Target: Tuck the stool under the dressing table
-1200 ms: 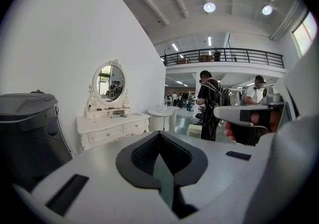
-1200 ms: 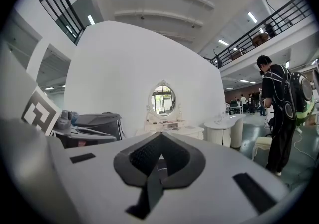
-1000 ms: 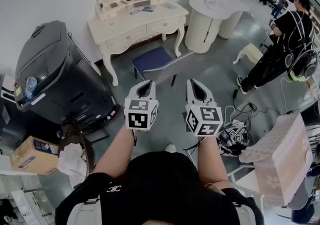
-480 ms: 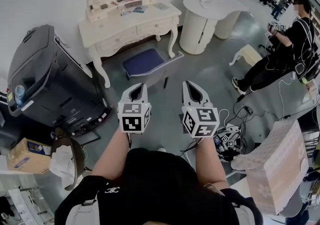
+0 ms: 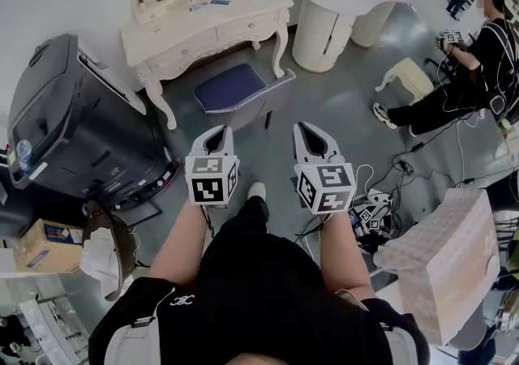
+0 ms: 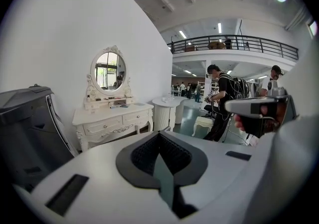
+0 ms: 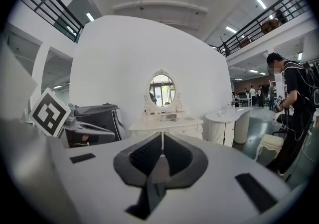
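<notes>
Grey glossy floor (image 5: 340,120) covers the area seen from the head view. A black massage chair (image 5: 73,120), the bulkiest item, stands at the left against the white wall. Beside it, a cream dressing table (image 5: 203,23) with an oval mirror stands against the same wall, with small items lying on its top. A white curved counter (image 5: 340,6) stands to the right of the table.

The stool (image 5: 235,92), with a dark blue seat and a pale frame, stands on the floor just in front of the dressing table's knee gap, between the table's front legs. Most of the seat lies clear of the tabletop, so the stool is not tucked under.

A person in dark clothing (image 5: 470,63) stands at the far right, near a small cream footstool (image 5: 409,75).

The left gripper (image 5: 217,130) and the right gripper (image 5: 306,126) are held side by side over the floor on the near side of the stool, pointing toward it and apart from it. In the left gripper view the left gripper's jaws are pressed together with nothing between them; the right gripper view shows the same of the right gripper's.

A cardboard box (image 5: 49,242) sits at the lower left, and a tangle of cables (image 5: 373,209) lies on the floor to the right of the right gripper.
</notes>
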Tool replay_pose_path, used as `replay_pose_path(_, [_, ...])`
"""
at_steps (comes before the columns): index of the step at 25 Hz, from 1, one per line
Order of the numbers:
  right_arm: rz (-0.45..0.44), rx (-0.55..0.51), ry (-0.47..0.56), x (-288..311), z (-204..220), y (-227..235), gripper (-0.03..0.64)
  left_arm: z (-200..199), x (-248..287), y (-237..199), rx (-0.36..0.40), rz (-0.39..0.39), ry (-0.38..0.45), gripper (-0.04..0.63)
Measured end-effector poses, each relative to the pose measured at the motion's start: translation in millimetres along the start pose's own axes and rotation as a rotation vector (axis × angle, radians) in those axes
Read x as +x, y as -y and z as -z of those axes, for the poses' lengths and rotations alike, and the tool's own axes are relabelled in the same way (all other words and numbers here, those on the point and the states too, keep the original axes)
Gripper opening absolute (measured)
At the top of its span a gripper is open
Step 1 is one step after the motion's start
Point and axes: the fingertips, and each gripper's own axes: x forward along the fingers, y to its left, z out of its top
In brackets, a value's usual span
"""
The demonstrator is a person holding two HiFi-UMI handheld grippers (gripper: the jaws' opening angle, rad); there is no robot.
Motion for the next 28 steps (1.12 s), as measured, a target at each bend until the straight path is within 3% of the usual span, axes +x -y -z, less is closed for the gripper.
replay_pose_path(11, [0.016,-0.048,-0.062,32,10,47,0.006,15,56,3,0.014,0.011,-0.045,-0.005])
replay_pose_path(17, [-0.039,-0.083,-0.129,66,24,62,0.007,18,85,4,0.157,-0.013,-0.071,-0.005])
replay_pose_path(24, [-0.107,-0.145,-0.226,109,45,85,0.007,33,127,-9,0.108,-0.010,-0.166,-0.006])
replay_pose_path(28, [-0.146,-0.219,-0.280,144,53,102,0.008,28,158,-19,0.135,-0.004,-0.199,-0.002])
